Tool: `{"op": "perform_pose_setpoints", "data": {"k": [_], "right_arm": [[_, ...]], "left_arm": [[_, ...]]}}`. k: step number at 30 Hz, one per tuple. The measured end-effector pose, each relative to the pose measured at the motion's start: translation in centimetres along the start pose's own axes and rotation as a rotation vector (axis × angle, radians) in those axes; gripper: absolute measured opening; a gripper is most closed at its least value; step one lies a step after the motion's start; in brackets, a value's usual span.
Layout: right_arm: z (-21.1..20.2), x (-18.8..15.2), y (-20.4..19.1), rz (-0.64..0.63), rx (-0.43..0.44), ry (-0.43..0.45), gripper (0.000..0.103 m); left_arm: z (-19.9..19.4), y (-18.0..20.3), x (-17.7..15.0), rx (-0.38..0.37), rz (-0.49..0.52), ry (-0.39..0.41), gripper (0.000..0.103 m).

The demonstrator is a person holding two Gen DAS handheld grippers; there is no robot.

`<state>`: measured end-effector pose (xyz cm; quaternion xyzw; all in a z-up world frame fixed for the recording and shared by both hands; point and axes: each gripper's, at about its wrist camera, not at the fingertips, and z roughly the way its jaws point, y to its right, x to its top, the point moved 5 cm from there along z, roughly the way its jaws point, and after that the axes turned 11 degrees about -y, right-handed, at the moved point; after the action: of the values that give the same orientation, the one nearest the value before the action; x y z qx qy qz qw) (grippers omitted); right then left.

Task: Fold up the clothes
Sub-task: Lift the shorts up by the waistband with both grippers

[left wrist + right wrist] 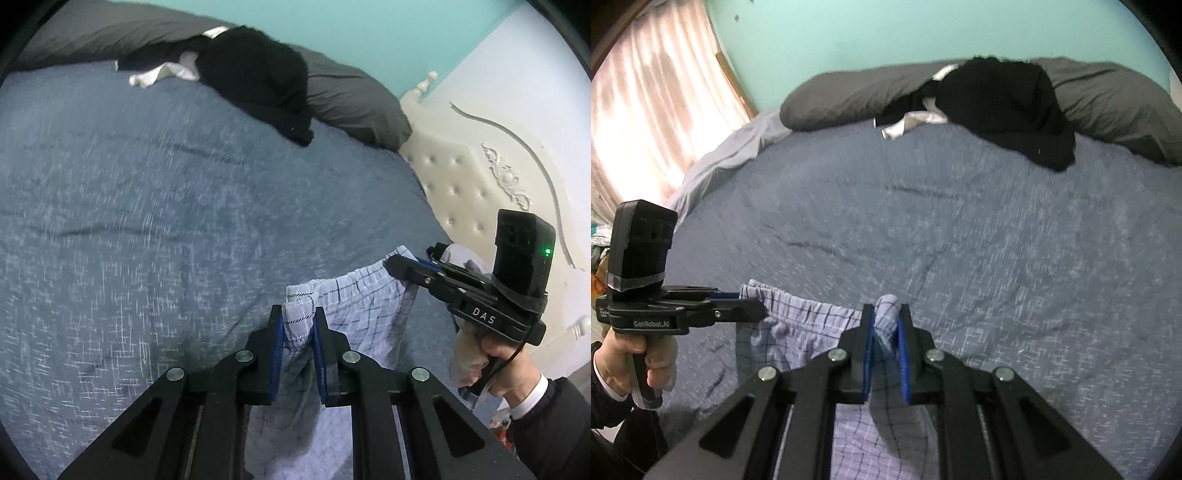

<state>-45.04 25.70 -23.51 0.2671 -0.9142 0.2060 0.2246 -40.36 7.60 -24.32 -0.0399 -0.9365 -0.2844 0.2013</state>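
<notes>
Clearly the step in hand is the lift: a pale checked garment (354, 295) hangs between the two tongs, above the blue bedspread (147, 206). The left gripper (298, 325) is clamped on a bunched corner of the cloth, blue pads pressing it from both sides. The right gripper (886, 325) is likewise clamped on the other corner, a knob of fabric poking out past its tips.

Between the tongs the gathered top edge, which looks like a waistband, runs roughly level from one grip to the other, sagging slightly. The rest of the garment drops below and behind the fingers, so its long axis hangs downward, top edge uppermost.

Next, I judge, the cloth wants laying flat on the bedspread ahead of the tongs, kept taut so it spreads without creases before any fold. Far beyond the tips, a black heap of clothes (1001, 107) lies against the grey pillows (849, 99).
</notes>
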Motion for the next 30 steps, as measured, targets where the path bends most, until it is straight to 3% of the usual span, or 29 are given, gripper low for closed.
{"op": "perform_pose_setpoints", "data": {"k": [8,21,30], "right_arm": [[-6.4,1.3,-2.2,-0.032,-0.023,0.125,0.011],[-20.3,3.8,-7.2,-0.094,-0.075,0.346,0.011],[-27.9,3.0,-9.9,-0.118,-0.120,0.400,0.011]], "left_arm": [[-5.3,5.0,1.3,0.012,0.082,0.065,0.015],[-17.4,15.3,3.6,0.037,0.253,0.199,0.015],[-21.7,20.7,2.5,0.035,0.311,0.226,0.015]]}}
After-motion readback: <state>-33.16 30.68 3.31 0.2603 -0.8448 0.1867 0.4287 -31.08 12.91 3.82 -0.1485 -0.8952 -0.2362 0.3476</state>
